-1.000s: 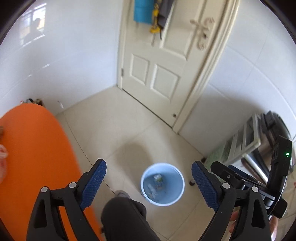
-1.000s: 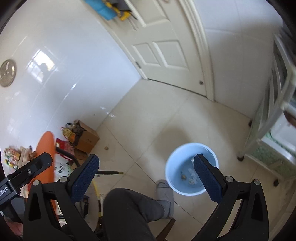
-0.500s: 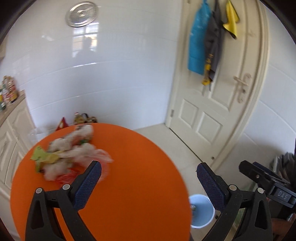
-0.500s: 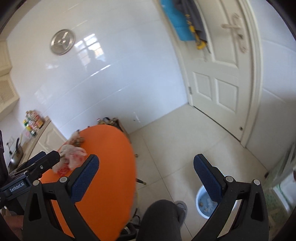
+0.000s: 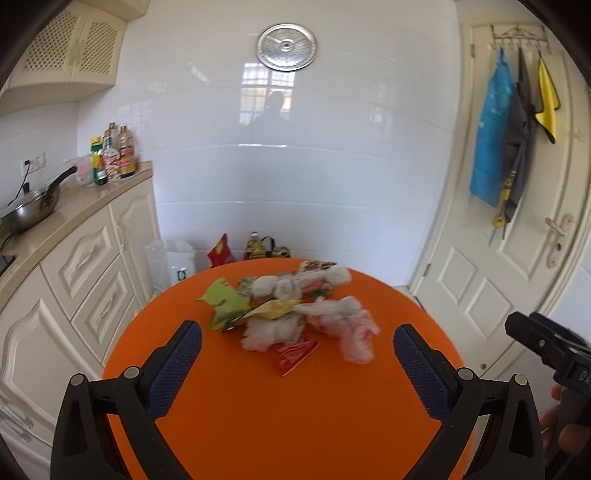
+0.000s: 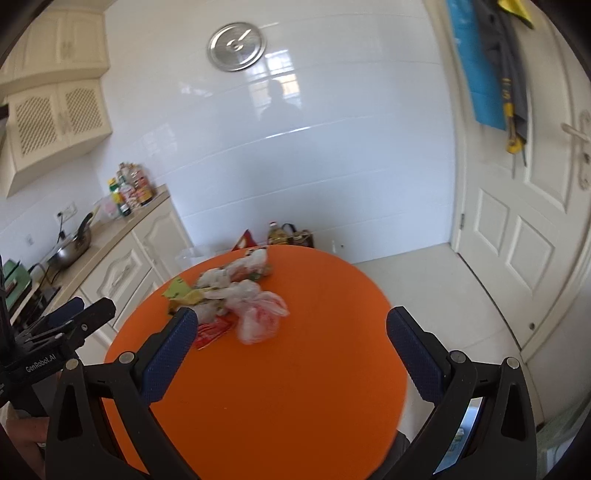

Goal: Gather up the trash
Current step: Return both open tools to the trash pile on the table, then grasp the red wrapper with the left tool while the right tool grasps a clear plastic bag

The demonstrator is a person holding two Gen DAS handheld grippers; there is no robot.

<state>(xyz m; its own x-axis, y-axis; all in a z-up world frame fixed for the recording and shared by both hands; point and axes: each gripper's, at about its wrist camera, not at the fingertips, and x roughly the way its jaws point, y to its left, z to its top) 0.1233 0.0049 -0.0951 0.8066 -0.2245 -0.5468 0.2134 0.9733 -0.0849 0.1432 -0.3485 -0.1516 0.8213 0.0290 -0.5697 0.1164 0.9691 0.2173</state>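
Trash (image 5: 295, 314) lies in one loose pile on the far half of the round orange table (image 5: 295, 424), blurred in both views, so single wrappers are hard to separate. Left gripper (image 5: 297, 367) has just been opening; its jaws are spread wide with nothing between them, only bare tabletop. Right gripper (image 6: 290, 356) is spread wide too and holds nothing; its left pad covers the near edge of the pile (image 6: 236, 299). Only the right view shows the floor (image 6: 443, 295) beside the table. Only the left view shows the coat hooks (image 5: 521, 35) on the door (image 5: 517, 240). The table's near edge is cut off.
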